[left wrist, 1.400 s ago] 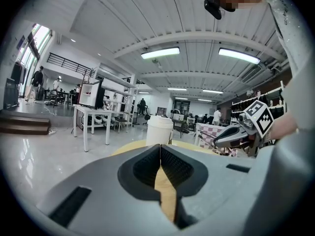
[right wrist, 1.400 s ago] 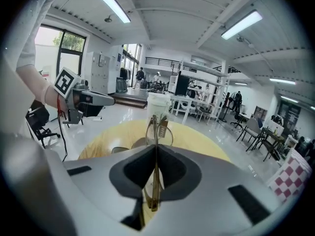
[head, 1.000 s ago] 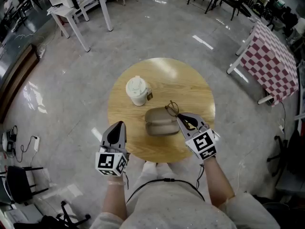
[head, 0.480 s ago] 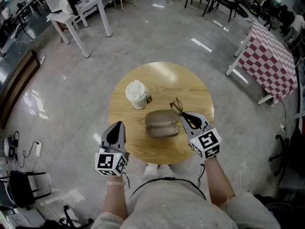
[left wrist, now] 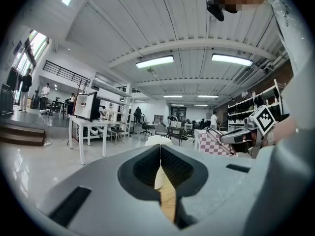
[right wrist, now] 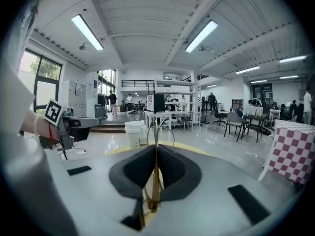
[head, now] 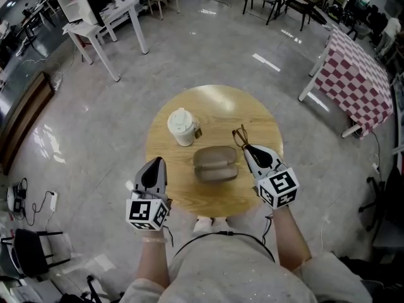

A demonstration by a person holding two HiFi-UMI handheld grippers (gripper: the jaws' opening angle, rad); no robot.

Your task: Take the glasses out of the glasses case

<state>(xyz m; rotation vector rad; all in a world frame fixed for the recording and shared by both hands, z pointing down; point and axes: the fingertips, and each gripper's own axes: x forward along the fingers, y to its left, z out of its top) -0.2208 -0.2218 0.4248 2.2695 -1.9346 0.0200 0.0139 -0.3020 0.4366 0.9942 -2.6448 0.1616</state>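
Note:
The grey glasses case [head: 215, 163] lies open on the round wooden table [head: 214, 109], near its front edge. My right gripper [head: 247, 148] is shut on the thin-framed glasses [head: 240, 136], holding them in the air to the right of the case; in the right gripper view the glasses [right wrist: 156, 136] stick up between the pressed pads. My left gripper [head: 153, 167] hovers off the table's front left edge, shut with nothing in it; its pads [left wrist: 160, 162] meet in the left gripper view.
A white lidded paper cup [head: 181, 125] stands on the table left of the case. Around the table are a checkered-cloth table [head: 356, 81] at right, white desks [head: 104, 14] at far left and chairs at the back.
My right gripper has lifted the glasses up and to the right, away from the case. The left gripper has risen slightly; the case and cup have stayed put.

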